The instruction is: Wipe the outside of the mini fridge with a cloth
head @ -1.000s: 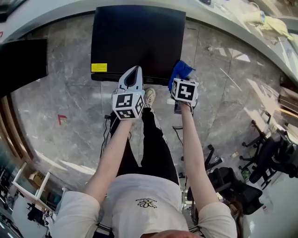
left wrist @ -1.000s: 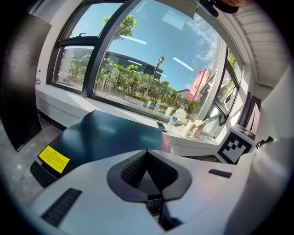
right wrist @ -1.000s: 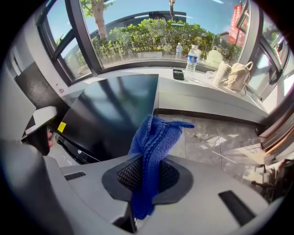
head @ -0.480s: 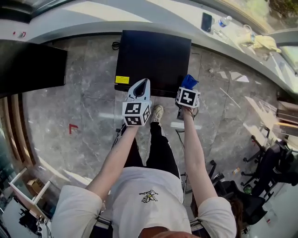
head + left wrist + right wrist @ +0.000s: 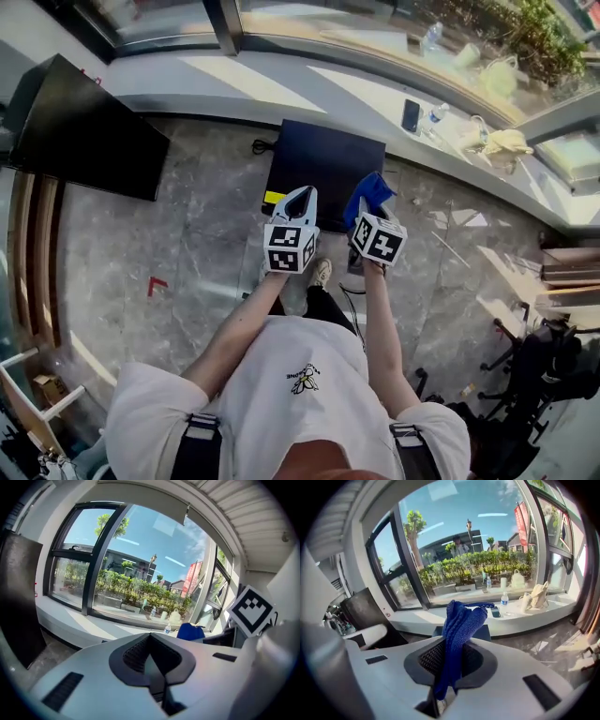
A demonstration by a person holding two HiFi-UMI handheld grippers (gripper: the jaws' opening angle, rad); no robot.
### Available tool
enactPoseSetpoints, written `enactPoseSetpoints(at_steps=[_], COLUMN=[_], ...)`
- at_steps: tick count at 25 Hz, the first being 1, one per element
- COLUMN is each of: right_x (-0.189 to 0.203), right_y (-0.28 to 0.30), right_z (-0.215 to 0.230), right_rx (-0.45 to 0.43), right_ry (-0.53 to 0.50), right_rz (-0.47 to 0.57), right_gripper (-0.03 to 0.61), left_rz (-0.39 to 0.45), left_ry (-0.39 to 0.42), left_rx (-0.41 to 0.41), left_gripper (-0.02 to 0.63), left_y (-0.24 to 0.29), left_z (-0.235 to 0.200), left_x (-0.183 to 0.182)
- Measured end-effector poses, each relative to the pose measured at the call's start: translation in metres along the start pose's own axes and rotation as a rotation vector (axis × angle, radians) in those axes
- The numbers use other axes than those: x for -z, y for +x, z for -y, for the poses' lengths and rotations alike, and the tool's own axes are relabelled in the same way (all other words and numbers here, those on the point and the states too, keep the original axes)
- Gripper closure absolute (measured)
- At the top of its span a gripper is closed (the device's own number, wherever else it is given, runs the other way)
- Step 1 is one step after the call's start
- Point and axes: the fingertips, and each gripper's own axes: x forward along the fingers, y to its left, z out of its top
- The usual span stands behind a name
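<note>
- On the grey, veined marble floor [image 5: 187, 244], the mini fridge [image 5: 323, 164] stands as a matt black, flat-sided box with a yellow label at its near left corner. It sits close against the pale curved window ledge [image 5: 281, 94].
- The cloth [image 5: 459, 625] is a deep blue knit with a coarse ribbed weave. It is bunched into a soft upright fold.
- The right tongs [image 5: 449, 667] are clamped on the cloth's lower end, and the rest rises out of their dark ribbed pads.
- The left tongs [image 5: 151, 665] are pressed together with nothing between them. Their shell is smooth and pale grey.
- In the head view the fridge lies at 12 o'clock of both tongs, with their tips over its near edge. The cloth hangs over the fridge's near right corner, at 2 o'clock of the left tongs.
- Compared with half a second ago, the fridge shows smaller and higher in the head view, and more ledge and window glass are in view. The cloth stays clamped in the right tongs.
</note>
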Motion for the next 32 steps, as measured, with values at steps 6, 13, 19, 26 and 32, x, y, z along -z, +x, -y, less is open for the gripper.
enactPoseSetpoints(at_steps=[6,13,19,26,32], right_x=[-0.085,-0.157,-0.159,-0.152,-0.142], right_y=[-0.062,-0.132,-0.143,-0.132,-0.124], right_z=[-0.052,-0.086,-0.103,-0.114,-0.115], right_rx=[-0.068,-0.146,-0.183,-0.178,-0.242], right_ry=[-0.060,-0.081,-0.126,-0.143,-0.094], right_rz=[0.202,0.453,0.478,0.450,0.412], right_gripper=[0.517,0.517,0.517,0.517,0.517], left_rz=[0.072,0.282,0.300,0.278,0.284], left_ry=[0.029,0.062,0.088,0.088,0.073], left_rx=[0.017,0.057,0.078,0.095,0.138], left_gripper=[0.610,0.609,0.611,0.609,0.611], left_y=[-0.032,-0.052,-0.053,-0.052,-0.048], left_z=[-0.010,-0.003,0.000,0.001,0.012], left_x=[-0.059,-0.171,-0.200,-0.191,-0.180])
